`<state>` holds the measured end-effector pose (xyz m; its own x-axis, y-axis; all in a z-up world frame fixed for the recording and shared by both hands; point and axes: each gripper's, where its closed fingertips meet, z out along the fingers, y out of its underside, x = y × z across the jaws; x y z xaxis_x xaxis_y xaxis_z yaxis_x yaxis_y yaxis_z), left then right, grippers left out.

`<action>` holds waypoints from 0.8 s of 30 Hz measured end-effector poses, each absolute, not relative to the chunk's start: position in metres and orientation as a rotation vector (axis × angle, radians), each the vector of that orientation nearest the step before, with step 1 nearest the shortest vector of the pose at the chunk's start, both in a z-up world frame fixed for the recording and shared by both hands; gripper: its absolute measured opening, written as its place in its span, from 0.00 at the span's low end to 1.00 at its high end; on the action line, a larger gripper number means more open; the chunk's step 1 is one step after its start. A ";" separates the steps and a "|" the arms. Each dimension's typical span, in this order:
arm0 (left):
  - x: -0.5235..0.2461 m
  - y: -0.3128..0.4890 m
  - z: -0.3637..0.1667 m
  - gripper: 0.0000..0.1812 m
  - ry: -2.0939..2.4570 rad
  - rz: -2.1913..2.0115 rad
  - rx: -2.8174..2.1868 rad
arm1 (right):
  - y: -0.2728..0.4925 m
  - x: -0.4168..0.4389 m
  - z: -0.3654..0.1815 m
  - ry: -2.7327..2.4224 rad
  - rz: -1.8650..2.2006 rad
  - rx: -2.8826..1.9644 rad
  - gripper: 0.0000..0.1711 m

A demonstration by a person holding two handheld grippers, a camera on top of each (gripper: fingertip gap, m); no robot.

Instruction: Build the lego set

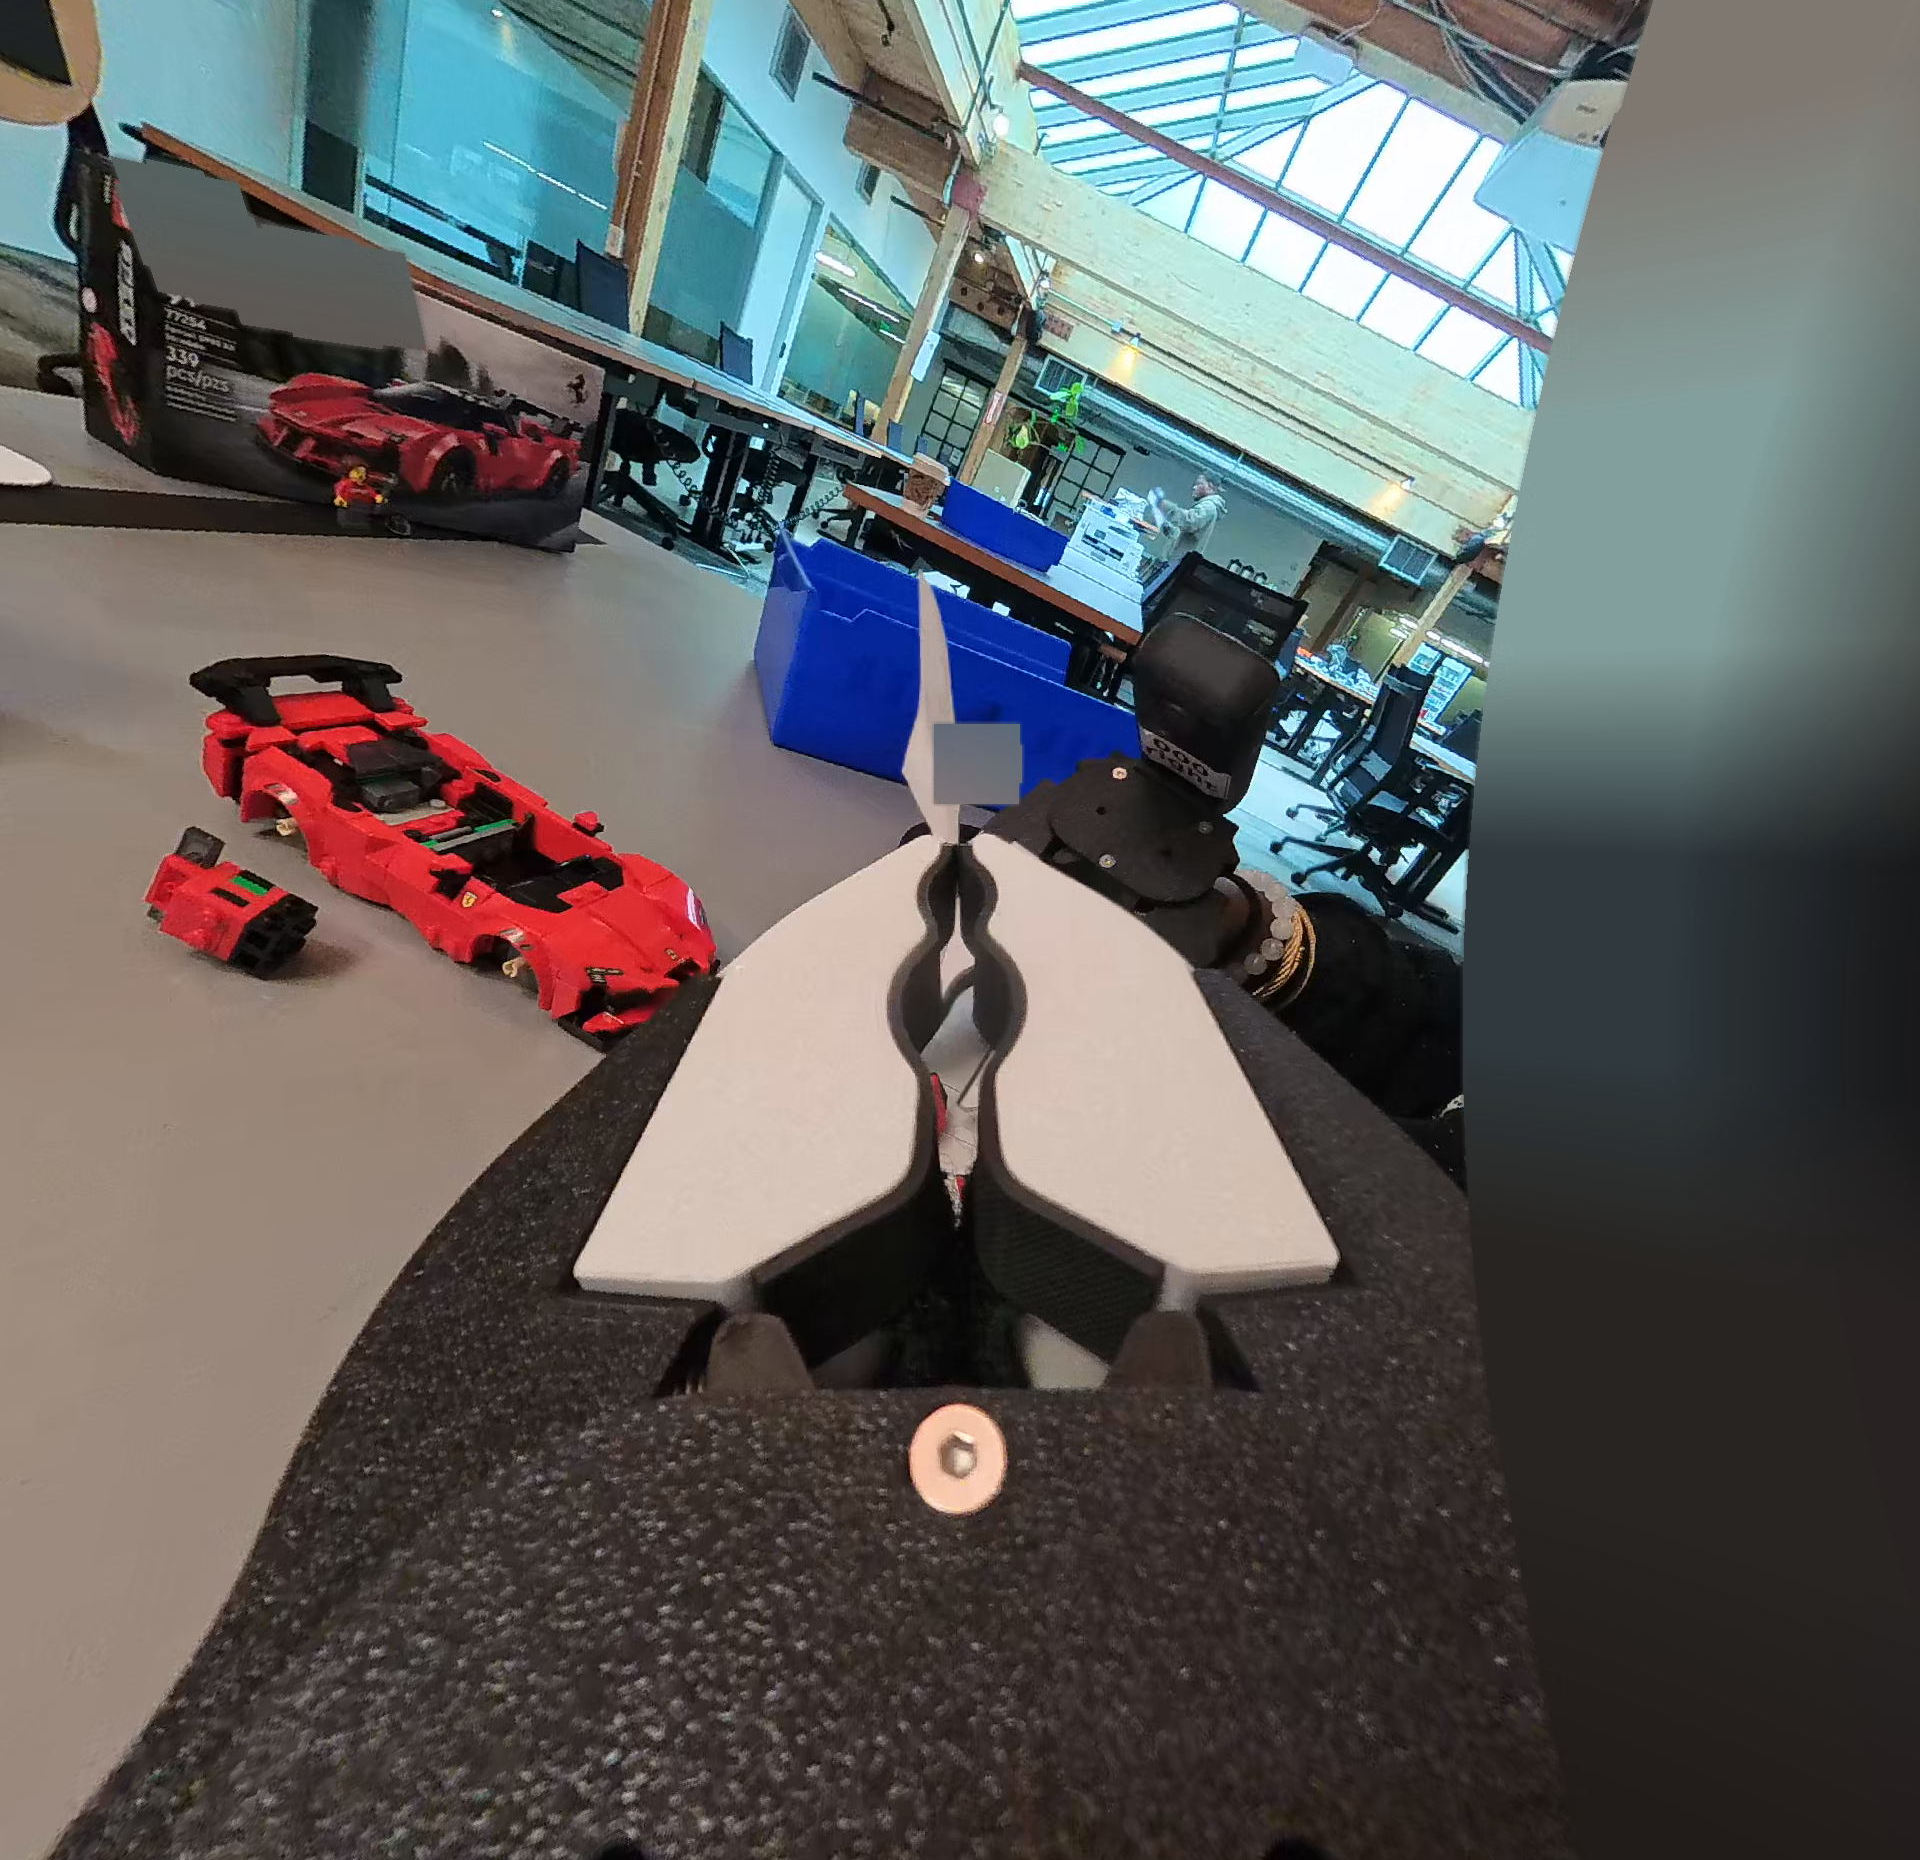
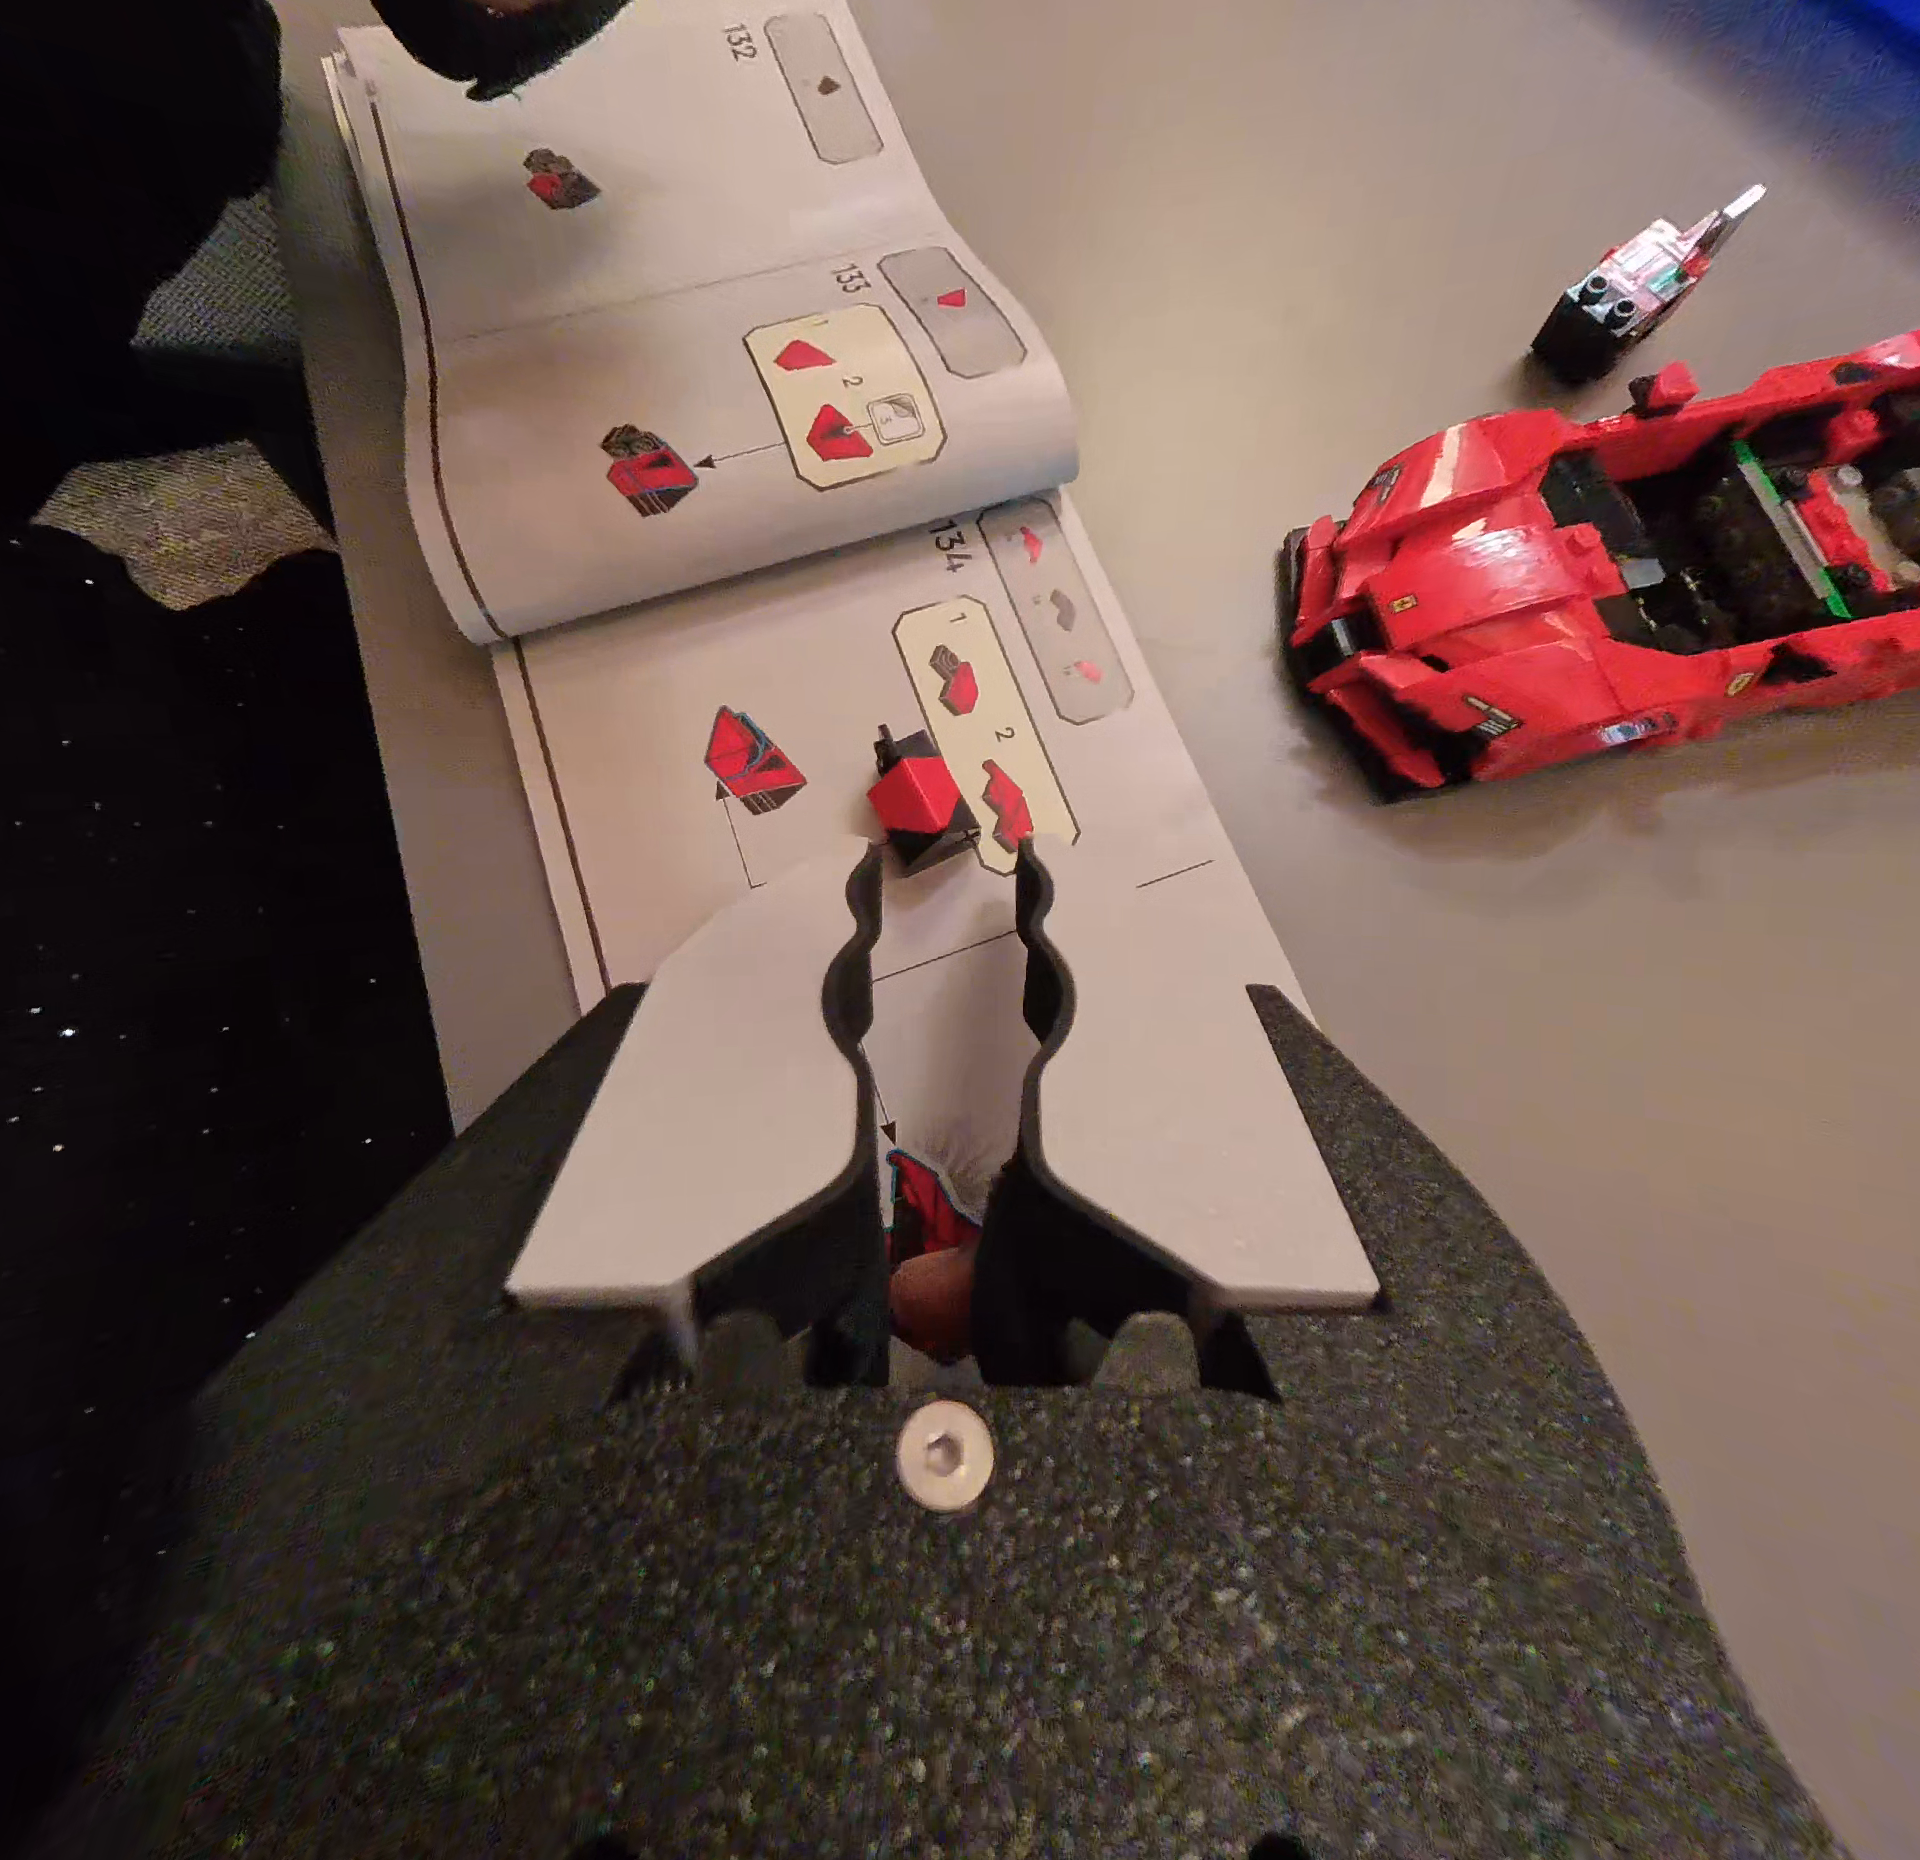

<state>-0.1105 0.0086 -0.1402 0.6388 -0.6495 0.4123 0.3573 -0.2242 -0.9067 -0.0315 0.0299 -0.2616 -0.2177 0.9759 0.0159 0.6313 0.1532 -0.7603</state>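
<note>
Right gripper [image 2: 948, 860] held apart over booklet [image 2: 727, 439], small red-black piece [image 2: 920, 802] just beyond at 12 o'clock | left gripper [image 1: 956, 854] pinched on a thin sheet [image 1: 935, 709] | car [image 2: 1600, 584] at 2 o'clock | step: sub-assembly pickup, judged | next: tips lowered astride piece, then closed.

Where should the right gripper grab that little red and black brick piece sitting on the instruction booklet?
Grip the small red and black piece across its red block, one finger on each side face. Come straight forward and down: the right gripper is open just short of it. It lies loose on the open booklet, so close gently or it may slide.
</note>
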 end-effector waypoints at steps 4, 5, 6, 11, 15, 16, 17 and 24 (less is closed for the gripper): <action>-0.110 0.009 -0.142 0.00 0.255 -0.958 -1.533 | 0.030 -0.031 -0.263 -1.940 0.871 -1.529 0.14; -0.110 0.009 -0.142 0.00 0.256 -0.961 -1.531 | 0.030 -0.030 -0.265 -1.949 0.867 -1.528 0.14; -0.110 0.009 -0.143 0.00 0.256 -0.966 -1.530 | 0.029 -0.030 -0.266 -1.956 0.863 -1.526 0.14; -0.107 0.010 -0.148 0.00 0.259 -0.982 -1.539 | 0.033 -0.032 -0.265 -1.950 0.847 -1.516 0.12; -0.106 0.011 -0.149 0.00 0.257 -0.991 -1.542 | 0.035 -0.032 -0.263 -1.931 0.855 -1.516 0.11; -0.106 0.011 -0.149 0.00 0.255 -0.992 -1.541 | 0.035 -0.032 -0.262 -1.933 0.857 -1.514 0.11; -0.106 0.011 -0.149 0.00 0.254 -0.992 -1.542 | 0.035 -0.032 -0.263 -1.934 0.855 -1.513 0.11; -0.106 0.013 -0.151 0.00 0.243 -0.993 -1.548 | 0.043 -0.030 -0.261 -1.922 0.811 -1.519 0.10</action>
